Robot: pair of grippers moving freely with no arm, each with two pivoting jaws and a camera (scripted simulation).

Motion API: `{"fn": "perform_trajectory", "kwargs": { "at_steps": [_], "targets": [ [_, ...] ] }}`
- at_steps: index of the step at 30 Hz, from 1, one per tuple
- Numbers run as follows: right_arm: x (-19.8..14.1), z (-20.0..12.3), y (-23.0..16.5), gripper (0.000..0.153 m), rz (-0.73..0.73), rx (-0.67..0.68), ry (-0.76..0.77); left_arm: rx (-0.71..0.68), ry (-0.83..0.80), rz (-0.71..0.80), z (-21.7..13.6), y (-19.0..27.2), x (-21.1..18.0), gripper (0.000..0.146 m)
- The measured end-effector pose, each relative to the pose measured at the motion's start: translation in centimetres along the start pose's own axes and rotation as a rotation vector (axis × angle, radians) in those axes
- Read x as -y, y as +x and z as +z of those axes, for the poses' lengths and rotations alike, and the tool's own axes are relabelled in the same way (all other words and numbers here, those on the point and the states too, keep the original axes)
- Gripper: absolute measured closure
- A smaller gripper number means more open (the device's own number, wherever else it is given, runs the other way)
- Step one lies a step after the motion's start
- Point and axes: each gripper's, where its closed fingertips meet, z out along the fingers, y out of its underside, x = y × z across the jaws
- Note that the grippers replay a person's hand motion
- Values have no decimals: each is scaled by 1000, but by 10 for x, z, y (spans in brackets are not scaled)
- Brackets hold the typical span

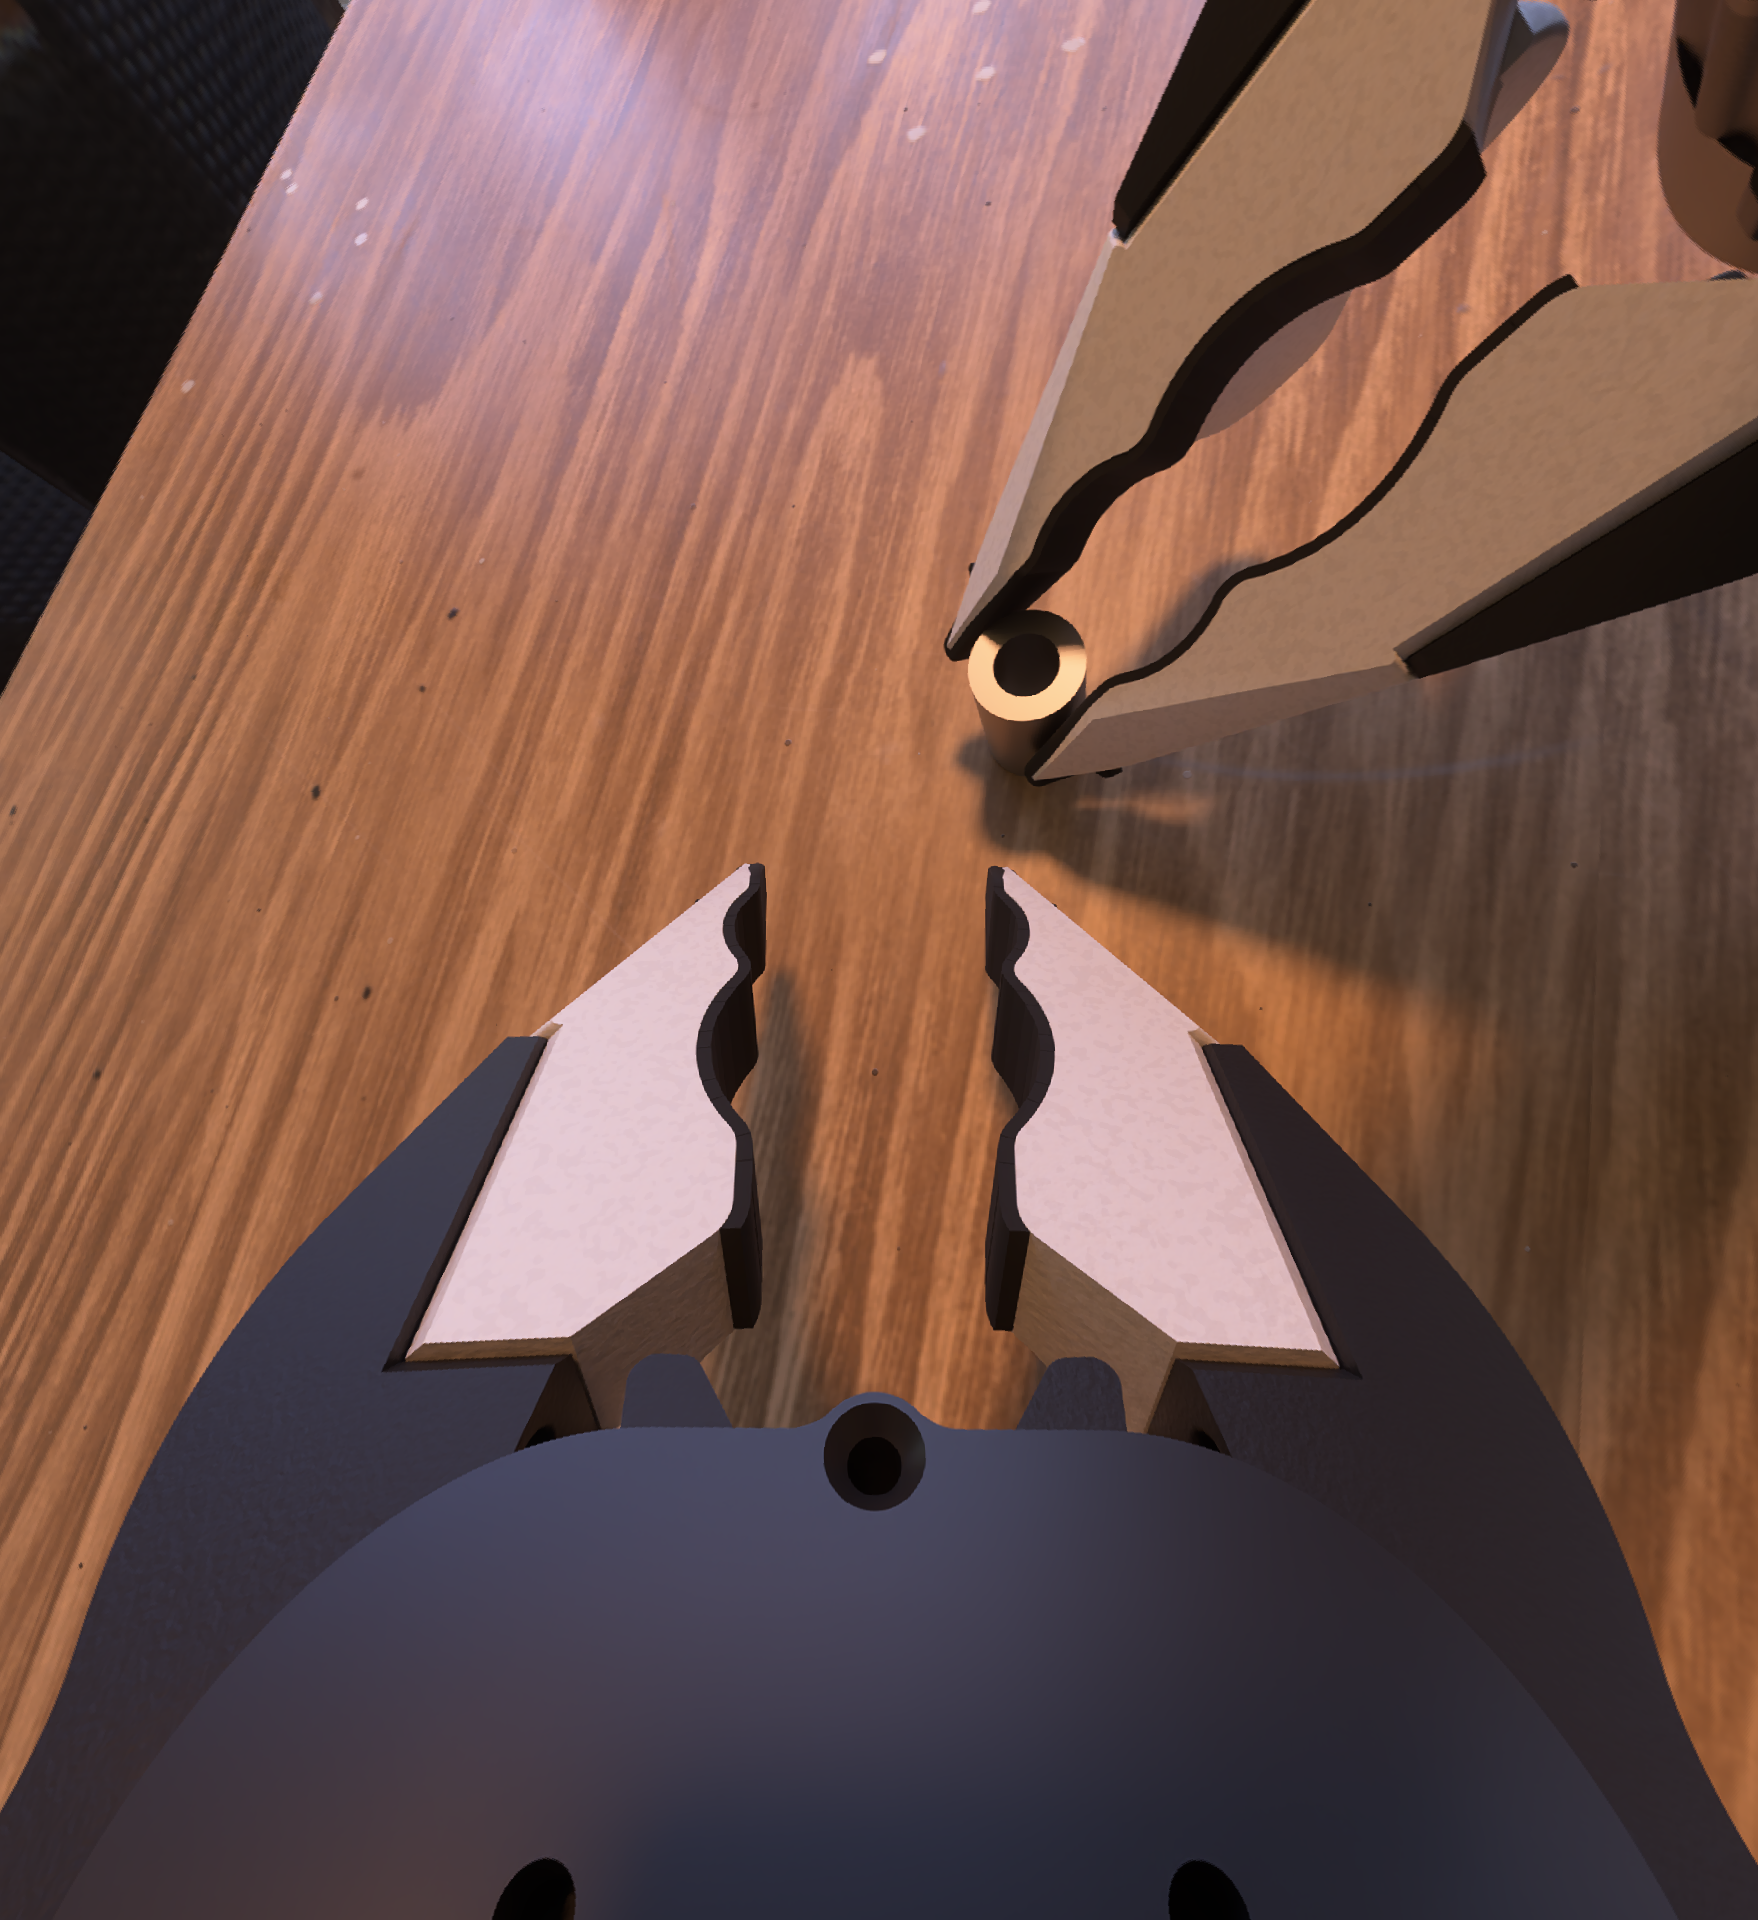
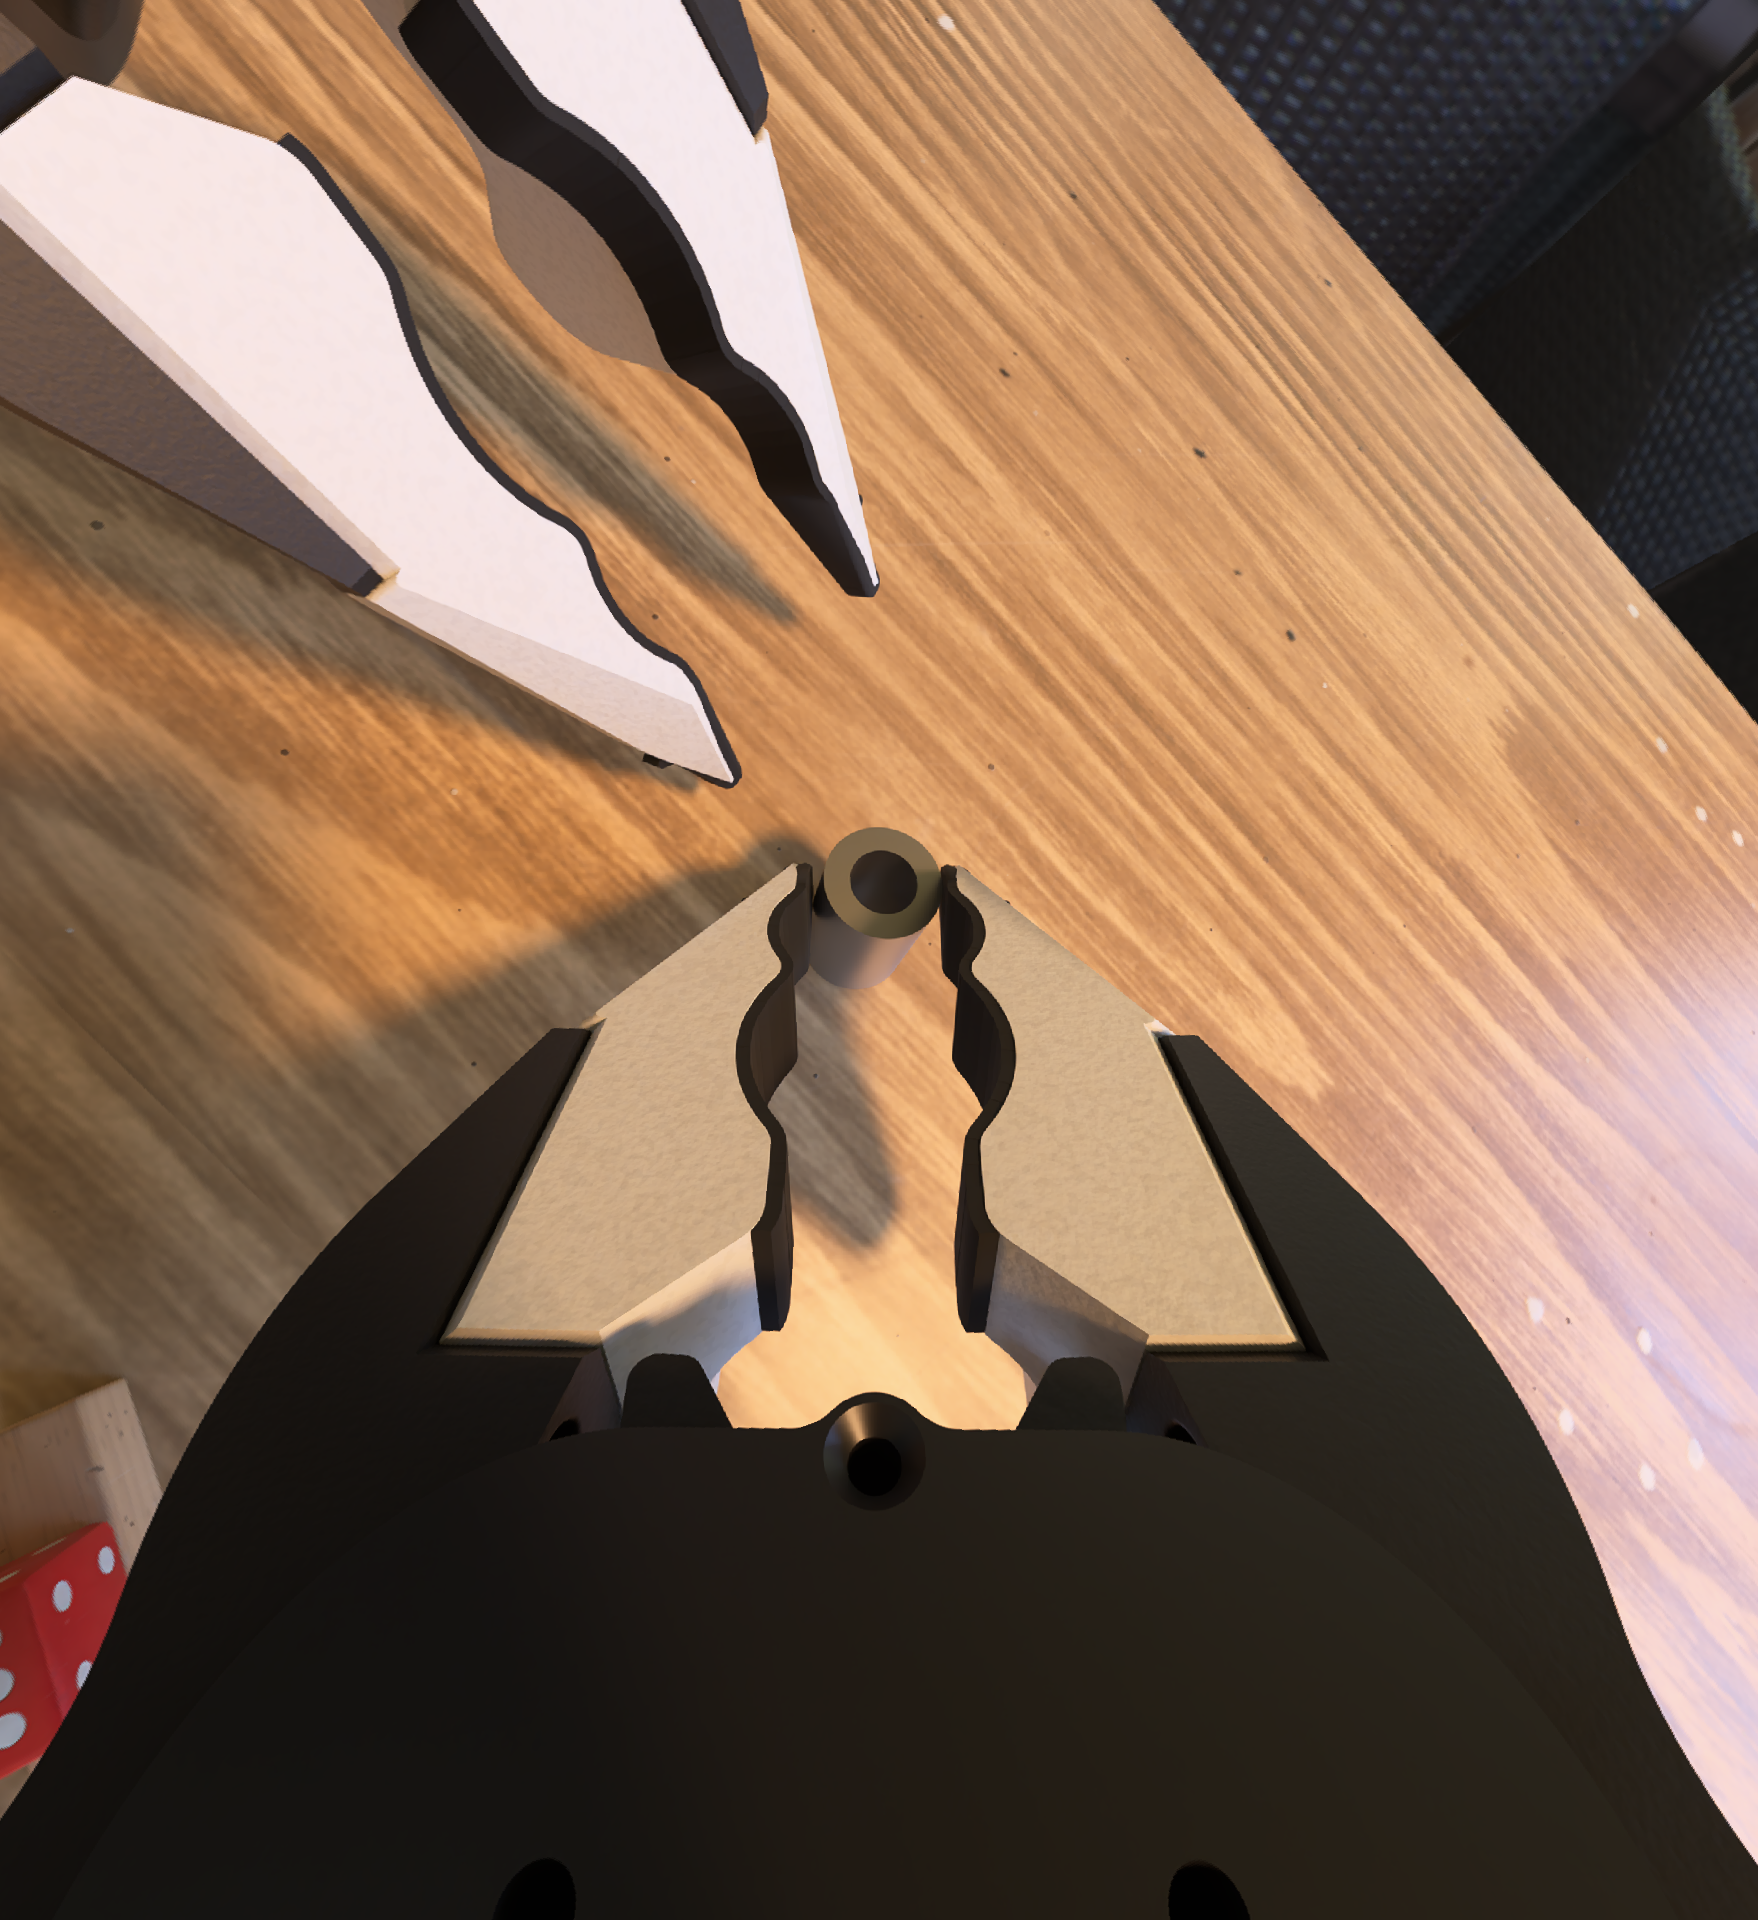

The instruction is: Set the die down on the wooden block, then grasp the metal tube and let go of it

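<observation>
The right gripper pinches the upright tube at its fingertips. The left gripper hangs open and empty nearby over bare table. The die sits on the block, near-left.

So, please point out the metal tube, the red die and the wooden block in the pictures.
metal tube (image 2: pixel 879 883): right wrist view, on its top rim.
red die (image 2: pixel 7 1652): right wrist view, on its side face with white dots.
wooden block (image 2: pixel 49 1465): right wrist view, on its pale top face.
</observation>
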Motion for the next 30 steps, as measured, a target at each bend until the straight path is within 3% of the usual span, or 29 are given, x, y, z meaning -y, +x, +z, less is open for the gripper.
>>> {"fn": "perform_trajectory", "kwargs": {
  "at_steps": [17, 20, 30],
  "targets": [
    [7, 4, 5, 128, 0, -28, 42, 10, 16, 14, -5, 3, 4, 104],
    [10, 3, 7, 107, 23, -24, 64, 39, 20, 33, -7, 2, 5, 104],
    [15, 1, 10, 107, 50, -20, 103, 170, -4, 143, -9, -1, 8, 106]
  ]
}}
